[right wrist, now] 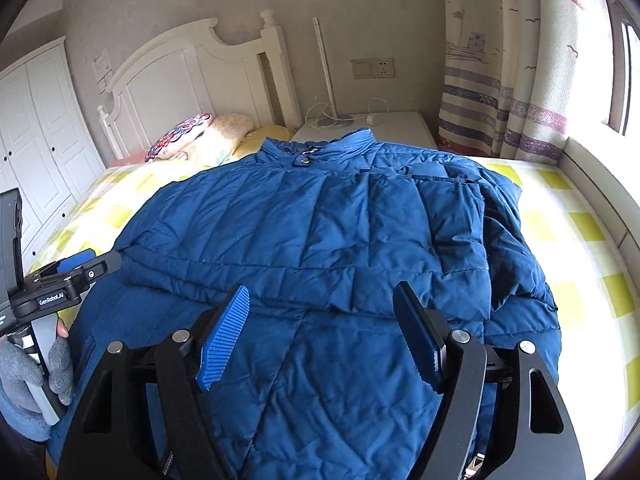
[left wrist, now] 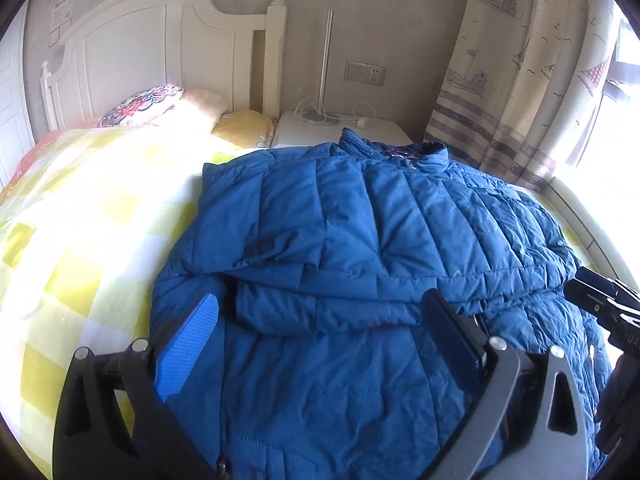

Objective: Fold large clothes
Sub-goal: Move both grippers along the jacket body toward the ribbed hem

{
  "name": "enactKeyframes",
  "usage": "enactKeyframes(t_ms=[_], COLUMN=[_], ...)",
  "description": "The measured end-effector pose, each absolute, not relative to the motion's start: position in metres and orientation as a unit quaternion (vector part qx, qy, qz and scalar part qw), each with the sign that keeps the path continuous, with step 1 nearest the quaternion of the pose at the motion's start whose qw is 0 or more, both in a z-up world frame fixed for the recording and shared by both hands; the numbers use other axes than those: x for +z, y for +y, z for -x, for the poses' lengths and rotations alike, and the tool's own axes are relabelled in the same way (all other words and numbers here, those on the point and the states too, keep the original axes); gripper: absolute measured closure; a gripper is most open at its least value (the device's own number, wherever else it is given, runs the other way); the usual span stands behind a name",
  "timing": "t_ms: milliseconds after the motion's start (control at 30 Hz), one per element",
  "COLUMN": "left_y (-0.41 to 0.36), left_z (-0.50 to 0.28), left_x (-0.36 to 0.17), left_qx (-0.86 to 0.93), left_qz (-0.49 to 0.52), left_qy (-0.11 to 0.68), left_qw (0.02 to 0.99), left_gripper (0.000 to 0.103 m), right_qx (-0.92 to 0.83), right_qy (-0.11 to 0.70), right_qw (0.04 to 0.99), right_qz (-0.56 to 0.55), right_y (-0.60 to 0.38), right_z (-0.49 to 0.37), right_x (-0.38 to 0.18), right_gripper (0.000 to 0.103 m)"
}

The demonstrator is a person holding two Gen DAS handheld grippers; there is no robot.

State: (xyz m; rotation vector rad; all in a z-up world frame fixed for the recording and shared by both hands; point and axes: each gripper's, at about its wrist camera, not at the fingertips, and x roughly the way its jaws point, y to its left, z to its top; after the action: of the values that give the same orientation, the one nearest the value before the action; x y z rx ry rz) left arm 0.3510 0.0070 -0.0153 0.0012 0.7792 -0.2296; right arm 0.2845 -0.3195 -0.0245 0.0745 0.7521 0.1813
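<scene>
While both sleeves are lying folded across the blue jacket (right wrist: 320, 240), the left gripper (left wrist: 320, 332) and right gripper (right wrist: 320, 336) are hovering released, probably needing the hem next.

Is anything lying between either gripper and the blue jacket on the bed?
Nothing visible. The blue jacket lies spread on the bed, directly under the open left gripper and the open right gripper, with only air between. No other item rests on it.
</scene>
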Motion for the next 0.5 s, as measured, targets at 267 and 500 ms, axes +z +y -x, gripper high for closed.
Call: enactKeyframes(t_ms=[267, 500], left_y=[-0.031, 0.063], left_z=[-0.340, -0.315], left_x=[-0.065, -0.060], left_qx=[-0.095, -0.024], left_qz=[-0.086, -0.004], left_qy=[0.465, 0.447], left_qw=[0.876, 0.894], left_gripper=[0.002, 0.002], right_qx=[0.100, -0.020], right_qy=[0.457, 0.447], right_qw=[0.883, 0.894], right_qz=[0.039, -0.015], right_y=[-0.273, -0.372], right_z=[-0.271, -0.236], right_x=[-0.066, -0.070], right_gripper=[0.027, 0.021])
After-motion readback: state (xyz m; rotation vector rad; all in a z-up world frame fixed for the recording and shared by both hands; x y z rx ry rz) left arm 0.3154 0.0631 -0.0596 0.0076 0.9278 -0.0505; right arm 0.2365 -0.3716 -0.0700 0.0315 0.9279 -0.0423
